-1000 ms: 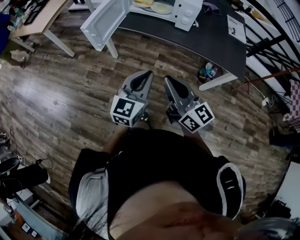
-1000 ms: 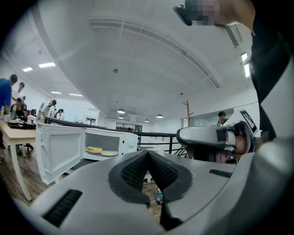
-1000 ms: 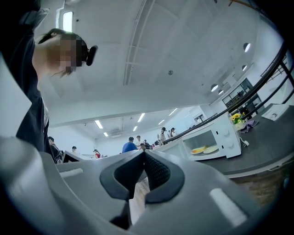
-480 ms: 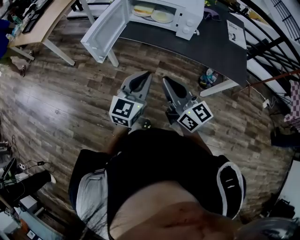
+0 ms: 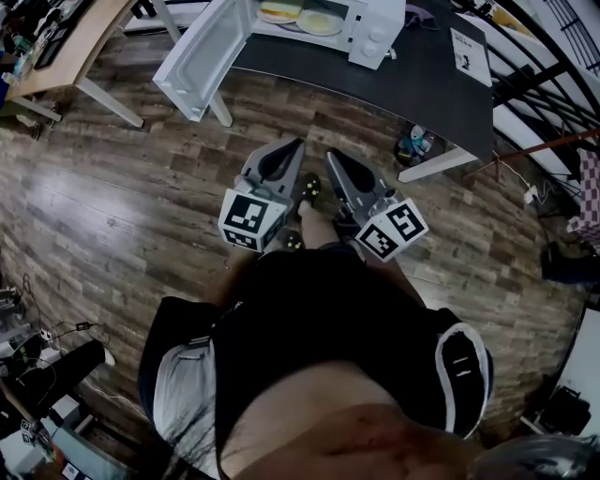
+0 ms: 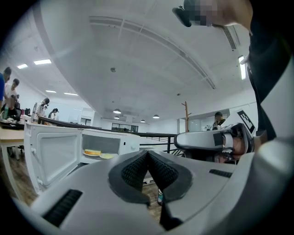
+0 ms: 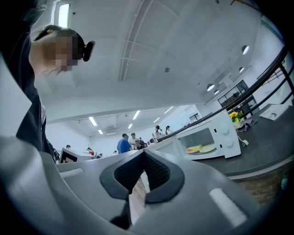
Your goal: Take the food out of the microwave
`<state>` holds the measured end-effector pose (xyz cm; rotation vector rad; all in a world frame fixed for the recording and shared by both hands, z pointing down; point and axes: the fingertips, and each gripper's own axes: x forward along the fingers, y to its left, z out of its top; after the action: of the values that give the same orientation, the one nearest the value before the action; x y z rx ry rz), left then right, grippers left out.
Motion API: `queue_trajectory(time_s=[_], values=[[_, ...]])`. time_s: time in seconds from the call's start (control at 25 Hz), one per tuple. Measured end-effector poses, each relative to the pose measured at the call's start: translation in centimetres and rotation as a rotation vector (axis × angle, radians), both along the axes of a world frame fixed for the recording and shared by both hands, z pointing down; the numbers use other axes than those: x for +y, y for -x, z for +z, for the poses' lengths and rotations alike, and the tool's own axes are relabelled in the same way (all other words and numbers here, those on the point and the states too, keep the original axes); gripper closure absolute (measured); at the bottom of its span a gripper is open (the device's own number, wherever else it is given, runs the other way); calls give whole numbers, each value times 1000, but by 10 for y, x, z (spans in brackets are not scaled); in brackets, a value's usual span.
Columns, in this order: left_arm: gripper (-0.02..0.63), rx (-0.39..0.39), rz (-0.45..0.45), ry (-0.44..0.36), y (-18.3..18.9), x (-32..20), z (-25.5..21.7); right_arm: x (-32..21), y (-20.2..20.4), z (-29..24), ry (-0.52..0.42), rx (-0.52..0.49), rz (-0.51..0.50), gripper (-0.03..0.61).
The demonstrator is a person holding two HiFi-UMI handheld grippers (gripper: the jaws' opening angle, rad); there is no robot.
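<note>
Wood-plank floor (image 5: 122,216) underfoot, seen steeply from above. Closest, side by side over it and near each other: left gripper (image 5: 296,144) and right gripper (image 5: 332,156), both pointing ahead, about level. Jaws pressed together on each, nothing between them, nothing carried.

Farther on, a dark table (image 5: 422,84), well apart from both tips. On it a white microwave (image 5: 377,30), with its door (image 5: 202,52) swung wide open to the left, out past the table edge. Inside, on the cavity floor, a thick sandwich (image 5: 278,9) on a plate (image 6: 85,154). Could also be a piece of cake; cannot tell which. Just beside it, to the right, a yellow round (image 5: 321,21), flat like a pancake, probably on its own plate.

Neither one touched yet, so judged to be at the very start: yet to come closer, open the jaws and reach in.

About handling, only as a judgement: probably light, both of them. Soft food, easy to crush or tear, so better not to pinch it directly. Plate stiff, likely smooth and slippery, perhaps breakable. Best to take hold at the near rim, one jaw above and one below, and to keep it level while drawing out; otherwise may slide off. Also to mind the low cavity roof and the door on the left.
</note>
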<state>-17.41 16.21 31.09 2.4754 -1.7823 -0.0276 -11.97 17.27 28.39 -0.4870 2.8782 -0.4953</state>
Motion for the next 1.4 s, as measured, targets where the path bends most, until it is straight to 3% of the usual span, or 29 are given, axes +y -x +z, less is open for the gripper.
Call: queue_trajectory(time_s=[0.24,0.6,1.4], values=[[611,-12,-40,16,8,4,2,2,16,5,-46,41,-44,588],[611,16,-108,24,47,11,8,-2,40,8,-31,67,-64,588],[611,13,-120,31,57,2,18,-30,46,20,-5,70,-44,588]])
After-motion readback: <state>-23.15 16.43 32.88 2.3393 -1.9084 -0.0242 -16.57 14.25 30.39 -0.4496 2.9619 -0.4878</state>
